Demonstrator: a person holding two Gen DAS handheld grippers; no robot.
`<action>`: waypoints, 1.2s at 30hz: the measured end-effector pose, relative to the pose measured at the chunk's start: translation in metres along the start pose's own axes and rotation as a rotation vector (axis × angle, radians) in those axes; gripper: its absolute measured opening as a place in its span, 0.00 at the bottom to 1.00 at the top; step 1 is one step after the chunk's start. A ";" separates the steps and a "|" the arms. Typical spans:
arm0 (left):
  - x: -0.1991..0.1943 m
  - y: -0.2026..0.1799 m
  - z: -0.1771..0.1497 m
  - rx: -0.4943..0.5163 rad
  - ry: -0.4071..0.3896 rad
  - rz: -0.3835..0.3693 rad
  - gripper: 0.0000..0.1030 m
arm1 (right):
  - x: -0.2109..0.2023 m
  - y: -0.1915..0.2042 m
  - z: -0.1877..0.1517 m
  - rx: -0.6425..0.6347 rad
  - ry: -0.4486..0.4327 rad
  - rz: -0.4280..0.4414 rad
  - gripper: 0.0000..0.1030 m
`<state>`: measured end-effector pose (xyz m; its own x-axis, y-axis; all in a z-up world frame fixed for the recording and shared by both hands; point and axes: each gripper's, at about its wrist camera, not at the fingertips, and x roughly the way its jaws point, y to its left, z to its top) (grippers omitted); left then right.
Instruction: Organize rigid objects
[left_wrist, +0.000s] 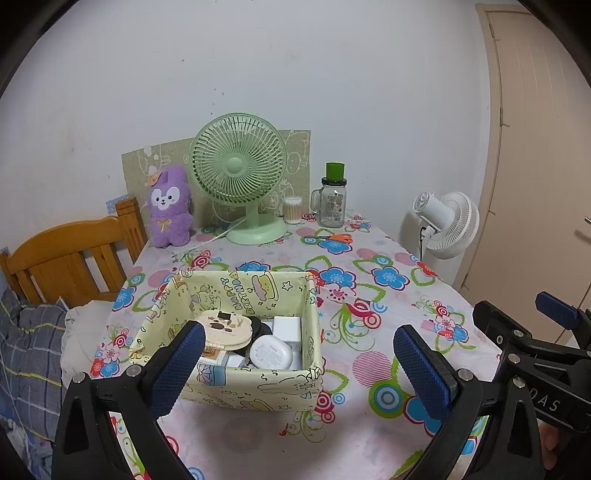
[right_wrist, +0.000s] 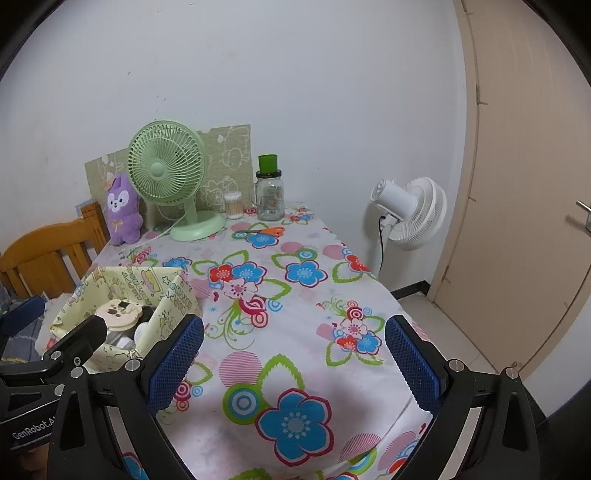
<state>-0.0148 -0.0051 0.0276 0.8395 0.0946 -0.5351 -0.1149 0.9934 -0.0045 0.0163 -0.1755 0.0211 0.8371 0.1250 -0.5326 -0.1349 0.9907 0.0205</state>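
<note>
A pale yellow cartoon-print storage box (left_wrist: 243, 387) stands on the flowered tablecloth, holding a round beige compact (left_wrist: 225, 328), a white oval case (left_wrist: 271, 352), white boxes and a dark item. My left gripper (left_wrist: 299, 365) hangs open just in front of the box, nothing between its blue pads. My right gripper (right_wrist: 293, 360) is open over bare cloth to the right of the box (right_wrist: 177, 295). Part of the right gripper (left_wrist: 535, 343) shows at the right edge of the left wrist view.
At the back of the table stand a green desk fan (left_wrist: 240, 181), a purple plush toy (left_wrist: 170, 206), a glass jar with a green lid (left_wrist: 332, 199), a cotton swab tub (left_wrist: 292, 209) and orange scissors (left_wrist: 338, 237). A wooden bed frame (left_wrist: 74, 258) lies left; a white floor fan (right_wrist: 410, 212) and door right.
</note>
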 end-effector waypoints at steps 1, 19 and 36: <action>0.000 0.000 0.000 -0.001 -0.001 0.000 1.00 | 0.000 0.000 0.000 -0.001 -0.001 -0.001 0.97; -0.002 0.001 0.001 -0.002 -0.014 -0.002 1.00 | -0.003 -0.001 0.003 0.001 -0.015 -0.009 0.97; 0.001 0.000 0.001 -0.005 -0.008 -0.002 1.00 | 0.000 -0.002 0.002 0.005 -0.012 -0.011 0.97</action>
<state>-0.0132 -0.0051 0.0282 0.8438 0.0932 -0.5285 -0.1157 0.9932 -0.0095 0.0180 -0.1778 0.0224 0.8447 0.1151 -0.5228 -0.1235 0.9922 0.0189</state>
